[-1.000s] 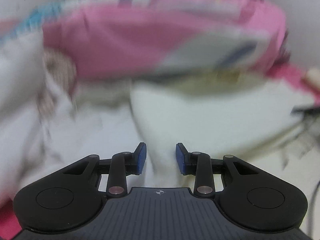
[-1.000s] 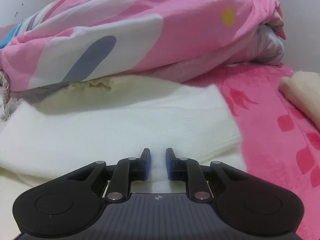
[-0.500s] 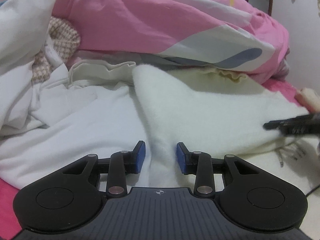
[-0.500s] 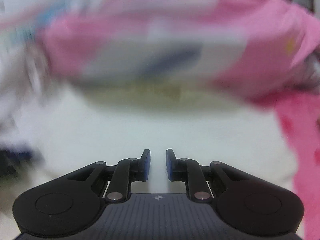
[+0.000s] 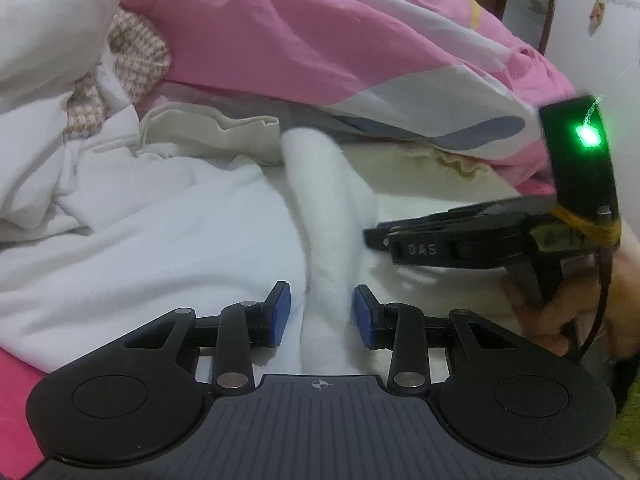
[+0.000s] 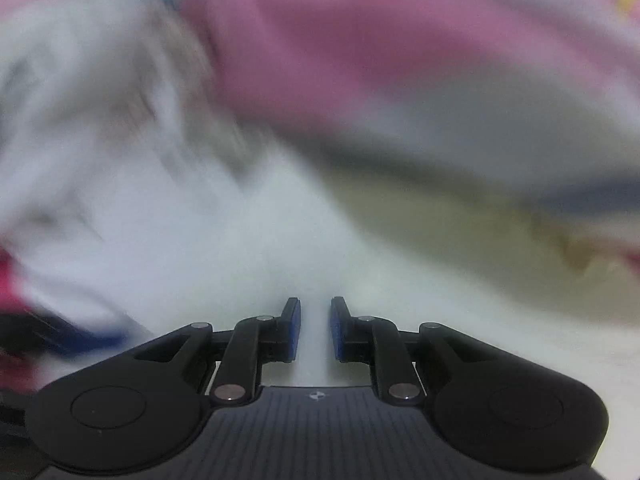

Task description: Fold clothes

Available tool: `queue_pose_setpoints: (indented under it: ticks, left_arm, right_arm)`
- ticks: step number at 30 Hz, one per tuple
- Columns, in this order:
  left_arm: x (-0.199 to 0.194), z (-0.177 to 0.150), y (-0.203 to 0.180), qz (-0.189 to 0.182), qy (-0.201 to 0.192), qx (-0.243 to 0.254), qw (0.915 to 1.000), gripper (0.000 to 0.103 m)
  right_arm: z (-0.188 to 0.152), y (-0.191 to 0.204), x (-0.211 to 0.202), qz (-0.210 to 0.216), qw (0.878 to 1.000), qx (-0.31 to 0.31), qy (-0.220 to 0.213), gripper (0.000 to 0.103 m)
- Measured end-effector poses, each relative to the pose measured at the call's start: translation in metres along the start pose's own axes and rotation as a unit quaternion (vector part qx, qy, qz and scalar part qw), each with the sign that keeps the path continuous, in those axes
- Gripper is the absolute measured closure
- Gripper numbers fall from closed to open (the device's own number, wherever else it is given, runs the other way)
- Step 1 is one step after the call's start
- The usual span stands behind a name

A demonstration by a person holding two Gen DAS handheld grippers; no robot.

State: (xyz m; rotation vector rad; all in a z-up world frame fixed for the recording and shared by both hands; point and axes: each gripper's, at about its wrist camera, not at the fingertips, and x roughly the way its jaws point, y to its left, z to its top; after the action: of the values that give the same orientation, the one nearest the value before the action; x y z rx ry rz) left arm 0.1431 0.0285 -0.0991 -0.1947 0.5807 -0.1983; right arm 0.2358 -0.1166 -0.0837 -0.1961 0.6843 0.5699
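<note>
A white fleecy garment (image 5: 328,216) lies on the bed with a raised fold running away from me. My left gripper (image 5: 322,312) has its pads on either side of that fold, a gap still between them. My right gripper (image 5: 374,238) reaches in from the right over the same garment. In the right wrist view, which is motion-blurred, my right gripper (image 6: 315,328) holds a narrow strip of the white garment (image 6: 316,356) between nearly closed pads.
A pink and grey quilt (image 5: 340,52) is heaped behind the garment. White clothes (image 5: 132,216) and a checked piece (image 5: 132,60) lie at the left. A cream frilled cloth (image 5: 452,164) lies under the quilt edge. A person's hand (image 5: 580,304) holds the right gripper.
The right gripper has swept leftwards with the white cloth and come much closer to the left gripper. The left gripper has stayed astride the fold.
</note>
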Motion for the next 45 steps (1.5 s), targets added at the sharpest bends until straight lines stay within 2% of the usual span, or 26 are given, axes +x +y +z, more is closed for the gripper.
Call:
queue_pose_setpoints:
  ticks: [11,13,15,19,22,29,32,34,37,40,42,43,45]
  left_arm:
    - [0.001,-0.001,0.006,-0.018,-0.004,-0.024,0.9995,0.067]
    - [0.0,-0.001,0.007,-0.022,-0.004,-0.029,0.9993,0.067]
    - [0.0,-0.002,0.009,-0.025,-0.006,-0.033,0.9991,0.067]
    - [-0.001,-0.002,0.01,-0.031,-0.007,-0.041,0.9987,0.067]
    - [-0.002,-0.003,0.009,-0.031,-0.008,-0.041,0.9987,0.067]
    - [-0.001,-0.002,0.009,-0.03,-0.008,-0.042,0.9986,0.067]
    - [0.0,-0.002,0.01,-0.031,-0.008,-0.044,0.9985,0.067]
    - [0.0,-0.002,0.011,-0.032,-0.008,-0.045,0.9984,0.067]
    - [0.0,-0.003,0.01,-0.031,-0.008,-0.044,0.9985,0.067]
    - [0.0,-0.003,0.009,-0.028,-0.007,-0.041,0.9987,0.067]
    - [0.0,-0.002,0.008,-0.024,-0.006,-0.037,0.999,0.066]
    - [0.0,-0.002,0.007,-0.022,-0.006,-0.035,0.9991,0.066]
    - [0.001,-0.001,0.006,-0.018,-0.005,-0.03,0.9994,0.066]
  right_arm:
    - [0.05,0.023,0.02,0.025,1.0,-0.011,0.011,0.088]
    - [0.044,0.019,0.037,0.024,1.0,0.001,0.017,0.089]
    - [0.048,0.011,0.035,0.032,0.999,0.036,0.014,0.089]
    - [0.064,0.027,0.009,0.029,1.0,0.012,0.0,0.088]
    - [0.077,0.026,0.012,0.052,0.998,0.031,-0.007,0.088]
    - [0.079,0.0,0.059,0.037,0.994,0.101,0.018,0.092]
    - [0.09,-0.011,0.013,0.012,0.994,0.103,-0.025,0.091]
    - [0.08,-0.03,-0.027,0.002,0.993,0.114,-0.039,0.091]
    - [0.057,-0.054,-0.078,-0.037,0.993,0.103,-0.038,0.091]
    - [0.023,-0.079,-0.094,-0.091,0.989,0.118,0.003,0.091]
    - [-0.012,-0.098,-0.082,-0.144,0.98,0.13,0.049,0.091]
    - [-0.024,-0.104,-0.081,-0.147,0.979,0.132,0.042,0.091]
    - [-0.045,-0.111,-0.086,-0.132,0.982,0.133,0.0,0.091]
